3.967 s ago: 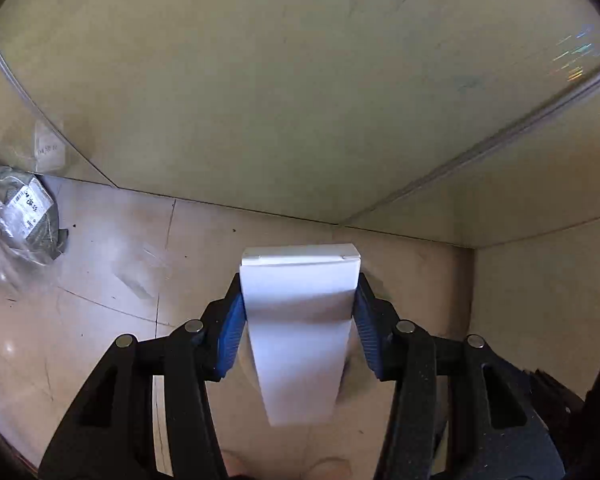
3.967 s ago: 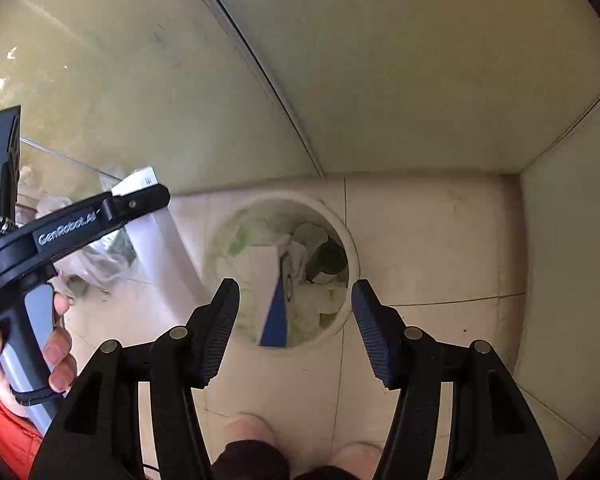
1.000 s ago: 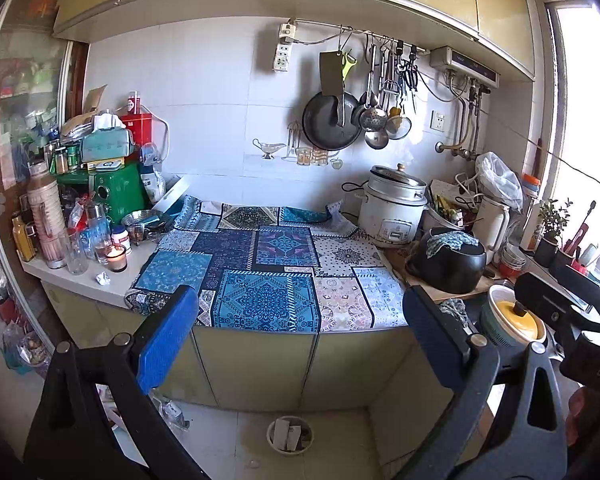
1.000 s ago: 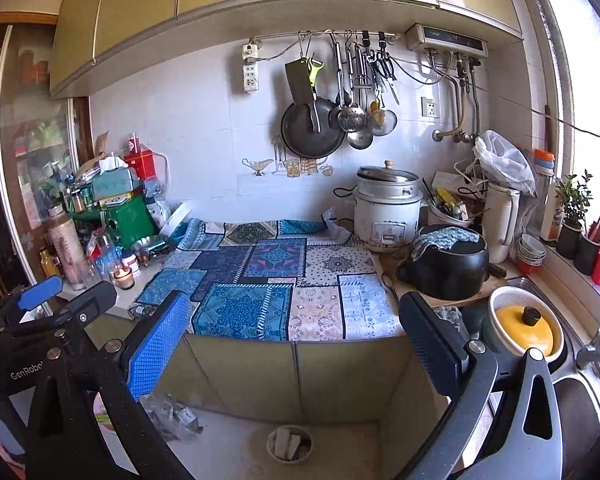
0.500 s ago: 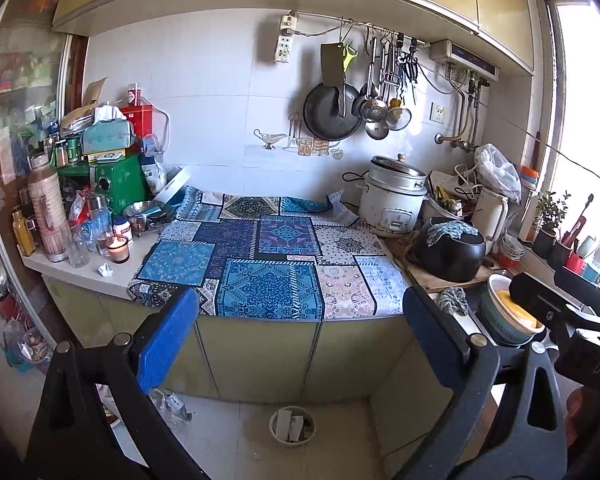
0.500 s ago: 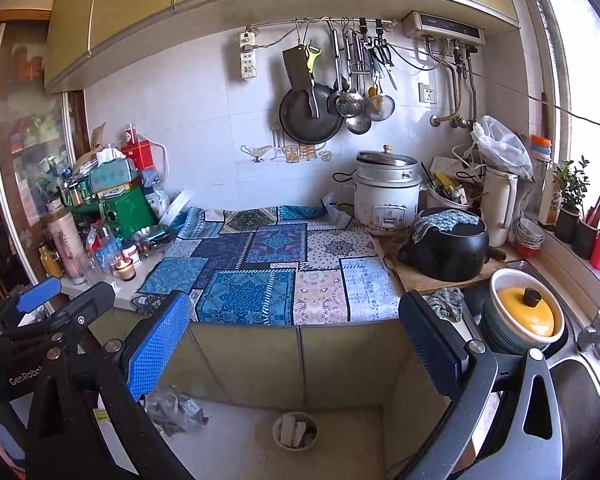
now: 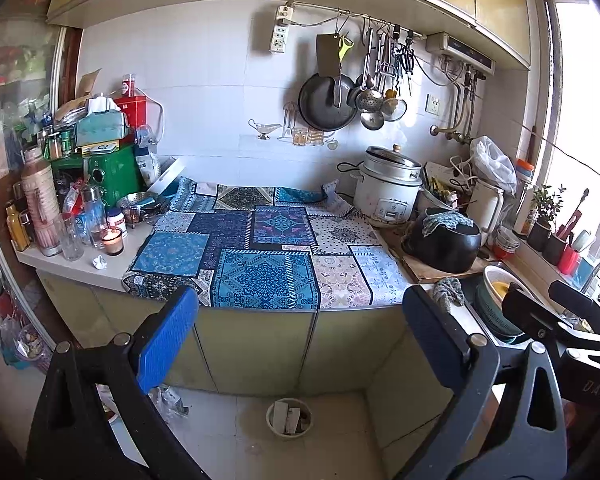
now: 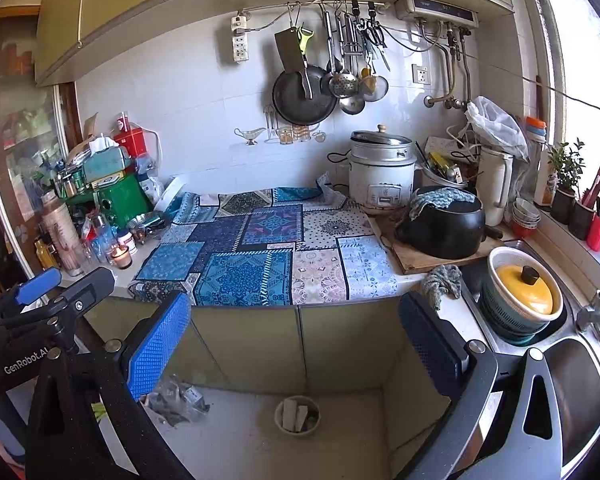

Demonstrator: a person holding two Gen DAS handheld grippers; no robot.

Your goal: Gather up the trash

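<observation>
One crumpled paper (image 7: 99, 263), left-view only

Open run straight ahead of the left tool (image 7: 300, 340) over the patchwork cloth (image 7: 260, 252) on the surface (image 7: 80, 268), hemmed leftward by bottles and jars (image 7: 60, 220), rightward by rice cooker (image 7: 388, 192) and black pot (image 7: 444, 240).
</observation>
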